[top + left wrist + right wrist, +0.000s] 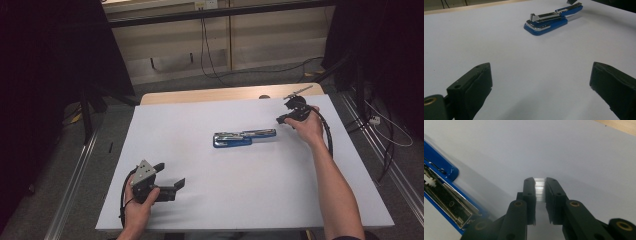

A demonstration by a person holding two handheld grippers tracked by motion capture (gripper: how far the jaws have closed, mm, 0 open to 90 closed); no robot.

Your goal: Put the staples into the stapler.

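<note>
While the blue metal stapler (244, 137) lies hinged open on the white desk (200, 165), reloading looks underway.
Right tool (540, 191) clamps a silvery strip of staples (540, 190) beside its magazine; left tool (541, 85) waits released, well apart.

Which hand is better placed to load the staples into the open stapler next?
Right. The right gripper is shut on a strip of staples beside the opened blue stapler. The left gripper stands open and empty near the table's front edge, farther off.

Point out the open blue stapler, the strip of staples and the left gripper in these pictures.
blue stapler (232, 141), high view, on its blue base.
strip of staples (540, 190), right gripper view, on its shiny face between the jaws.
left gripper (541, 85), left gripper view, midway between its wide-open jaws.
</note>
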